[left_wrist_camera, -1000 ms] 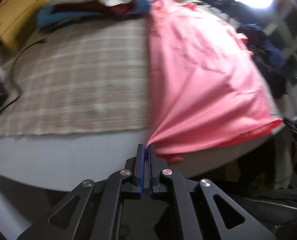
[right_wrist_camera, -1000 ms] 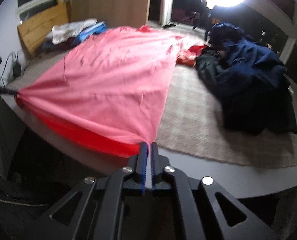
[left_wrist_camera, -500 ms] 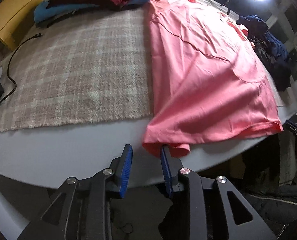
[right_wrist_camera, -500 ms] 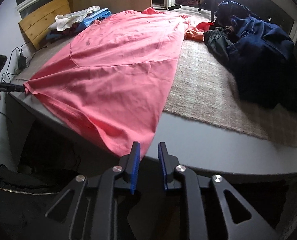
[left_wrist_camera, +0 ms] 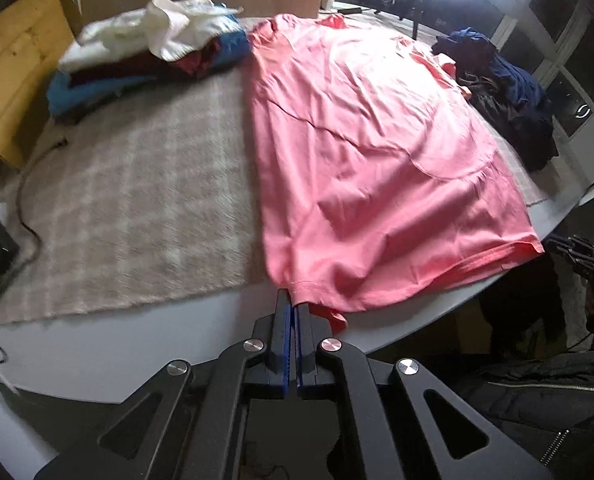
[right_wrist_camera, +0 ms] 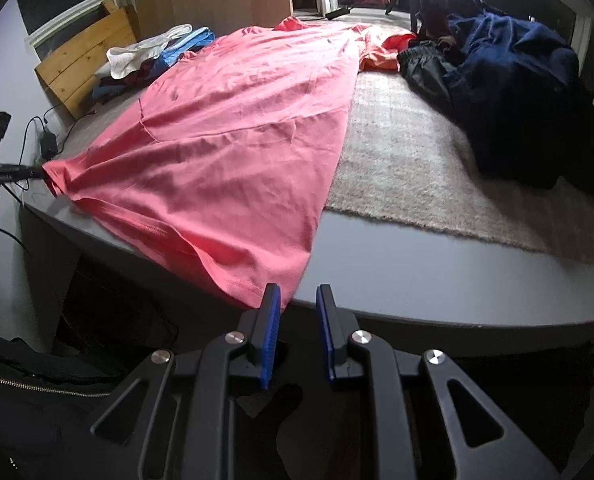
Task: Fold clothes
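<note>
A large pink garment [left_wrist_camera: 369,152] lies spread flat along the table, its hem at the near edge; it also shows in the right wrist view [right_wrist_camera: 225,148]. My left gripper [left_wrist_camera: 295,305] is shut on the hem's left corner at the table edge. It shows from the side in the right wrist view [right_wrist_camera: 17,172], pinching that corner. My right gripper [right_wrist_camera: 295,300] is open, just below the hem's right corner, which hangs over the edge beside the left finger [right_wrist_camera: 271,308].
A beige checked blanket [left_wrist_camera: 137,200] covers the grey table [left_wrist_camera: 117,344]. A stack of folded clothes [left_wrist_camera: 149,56] lies at the far left. A heap of dark blue clothes [right_wrist_camera: 509,88] lies at the right. A cable and black adapter [right_wrist_camera: 49,140] sit by a wooden board [right_wrist_camera: 85,68].
My left gripper, open half a second ago, has shut again on the hem's left corner. My right gripper let go earlier and has opened wider beside the right corner.
</note>
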The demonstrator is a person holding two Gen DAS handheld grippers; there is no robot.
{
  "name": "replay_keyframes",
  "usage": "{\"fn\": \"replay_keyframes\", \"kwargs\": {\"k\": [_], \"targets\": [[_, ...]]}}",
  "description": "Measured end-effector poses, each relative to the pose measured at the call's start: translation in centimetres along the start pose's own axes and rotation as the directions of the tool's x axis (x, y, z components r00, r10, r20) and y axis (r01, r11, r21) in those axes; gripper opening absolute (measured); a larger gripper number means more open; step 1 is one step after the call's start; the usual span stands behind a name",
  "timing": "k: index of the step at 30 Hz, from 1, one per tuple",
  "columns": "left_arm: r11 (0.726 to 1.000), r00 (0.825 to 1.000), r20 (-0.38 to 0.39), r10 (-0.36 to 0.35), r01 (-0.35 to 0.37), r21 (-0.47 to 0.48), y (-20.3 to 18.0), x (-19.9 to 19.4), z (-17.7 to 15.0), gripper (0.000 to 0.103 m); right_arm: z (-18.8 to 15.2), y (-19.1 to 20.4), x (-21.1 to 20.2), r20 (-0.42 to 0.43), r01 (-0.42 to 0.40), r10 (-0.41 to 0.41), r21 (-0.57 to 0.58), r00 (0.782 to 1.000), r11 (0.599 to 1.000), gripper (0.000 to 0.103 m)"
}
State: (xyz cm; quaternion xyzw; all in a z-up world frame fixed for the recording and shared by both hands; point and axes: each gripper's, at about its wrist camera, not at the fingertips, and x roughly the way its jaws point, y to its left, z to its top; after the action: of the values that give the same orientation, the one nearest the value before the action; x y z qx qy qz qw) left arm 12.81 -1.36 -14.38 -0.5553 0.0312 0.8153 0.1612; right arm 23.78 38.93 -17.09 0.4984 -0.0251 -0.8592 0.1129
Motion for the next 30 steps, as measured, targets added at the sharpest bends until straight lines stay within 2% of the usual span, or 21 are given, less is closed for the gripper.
{"fn": "replay_keyframes", "kwargs": {"k": [2,3,5,10,11,13,15,18,21,22,25,27,30], "targets": [[1.000,1.000,-0.006,0.026,-0.026,0.016,0.1,-0.3,0.3,0.001,-0.4,0.4,0.3,-0.005,-0.028,0.028,-0.022,1.000,0.999,0.023],[0.999,0.999,-0.009,0.037,-0.036,0.024,0.7,-0.6,0.0,0.001,-0.5,0.8,0.4,-0.006,-0.029,0.029,-0.040,1.000,0.999,0.027],[0.999,0.999,-0.011,0.044,-0.043,0.029,1.4,-1.3,-0.1,0.001,-0.8,1.6,0.7,-0.004,-0.020,0.019,-0.078,1.000,0.997,0.029],[0.998,0.998,-0.010,0.055,-0.054,0.034,1.2,-2.0,0.3,0.001,-1.0,2.8,1.8,0.011,0.076,-0.076,-0.190,0.997,0.979,0.030],[0.997,0.998,-0.007,0.062,-0.062,0.037,0.5,-1.5,0.6,0.001,-0.9,2.8,1.9,0.020,0.080,-0.078,-0.200,0.997,0.976,0.028],[0.996,0.997,0.005,0.074,-0.074,0.042,0.2,-1.8,1.0,0.001,-0.6,2.6,1.7,0.044,0.090,-0.083,-0.210,0.996,0.973,0.001],[0.994,0.996,0.018,0.092,-0.092,0.059,-0.2,-2.5,1.8,0.001,0.2,2.0,0.9,0.070,0.106,-0.094,-0.200,0.993,0.974,0.001],[0.988,0.992,0.056,0.110,-0.115,0.099,-1.3,-4.6,3.3,0.001,3.3,0.4,-3.1,0.153,0.201,-0.171,-0.212,0.973,0.956,0.001],[0.975,0.980,0.136,0.143,-0.163,0.152,-3.3,-8.2,3.6,0.001,7.3,-1.2,-10.7,0.302,0.298,-0.230,-0.201,0.925,0.933,0.001],[0.974,0.980,0.145,0.137,-0.160,0.161,-3.7,-8.9,2.9,0.001,7.6,-1.2,-11.5,0.312,0.301,-0.230,-0.202,0.922,0.932,0.001],[0.981,0.990,0.080,0.117,-0.128,0.149,-3.6,-7.4,0.1,0.001,7.0,-0.5,-11.9,0.301,0.275,-0.206,-0.212,0.931,0.938,0.001],[0.982,0.990,0.006,0.143,-0.143,0.123,-2.8,-4.5,-1.7,0.001,6.7,-0.1,-12.2,0.293,0.259,-0.189,-0.219,0.937,0.941,0.001],[0.978,0.979,-0.083,0.188,-0.179,0.103,-1.4,-1.1,-3.7,0.001,4.0,1.0,-6.7,0.140,0.212,-0.180,-0.272,0.974,0.939,0.001]]}}
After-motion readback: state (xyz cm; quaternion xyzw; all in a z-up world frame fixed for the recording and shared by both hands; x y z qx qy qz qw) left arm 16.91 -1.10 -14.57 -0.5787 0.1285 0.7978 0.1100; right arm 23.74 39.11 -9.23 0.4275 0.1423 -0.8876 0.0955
